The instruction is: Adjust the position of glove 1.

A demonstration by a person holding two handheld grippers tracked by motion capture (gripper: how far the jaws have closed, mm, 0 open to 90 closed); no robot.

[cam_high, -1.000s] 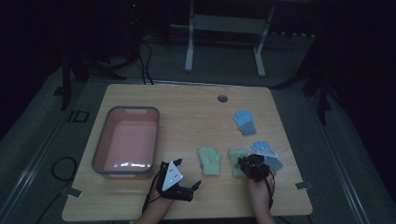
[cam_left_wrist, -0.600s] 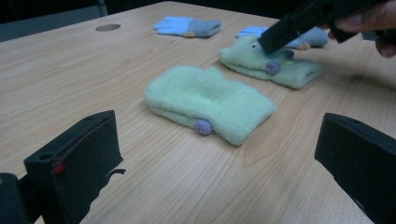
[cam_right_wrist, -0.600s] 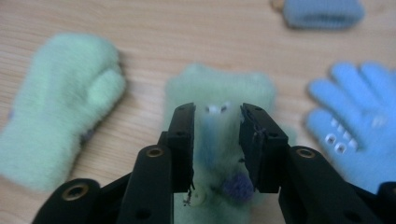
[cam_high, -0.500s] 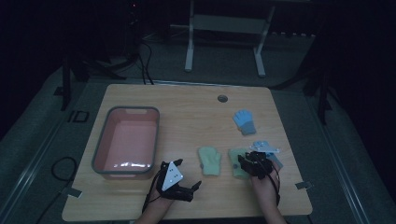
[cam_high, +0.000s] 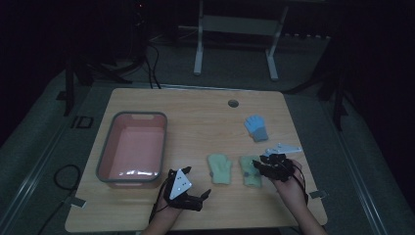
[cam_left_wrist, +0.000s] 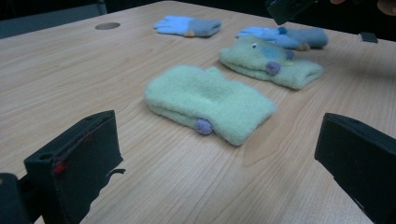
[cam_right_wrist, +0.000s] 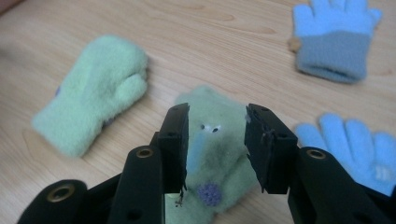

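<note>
In the lower right of the high view the right gripper (cam_high: pixel 266 165) hangs over a green mitten with a face (cam_high: pixel 250 172), which lies flat on the wooden table (cam_high: pixel 195 110). The right gripper view looks straight down on that mitten (cam_right_wrist: pixel 216 140): two small eyes, a blue stripe and a purple pompom show in the gap between the jaws, which have just been opening and now stand partly apart above the fabric, gripping nothing. Just to the left of it lies a plain green mitten (cam_high: pixel 220 168), thumb toward the face mitten, the two close but apart. A blue and grey glove (cam_high: pixel 256 127) lies farther up the table at centre right, and a second blue glove (cam_right_wrist: pixel 359 151) lies just to the right of the face mitten, at the right edge of the right gripper view, partly behind the gripper's body. The left gripper (cam_high: pixel 198 188) rests low at the bottom centre, its jaws spread wide and empty, pointing toward the plain mitten (cam_left_wrist: pixel 210 102), with bare table between them. A pink tub with a grey rim (cam_high: pixel 105 156) stands at centre left, well apart from the mittens. A round hole (cam_high: pixel 233 103) sits in the tabletop near the far edge. Nothing lies between either gripper and the mittens.
</note>
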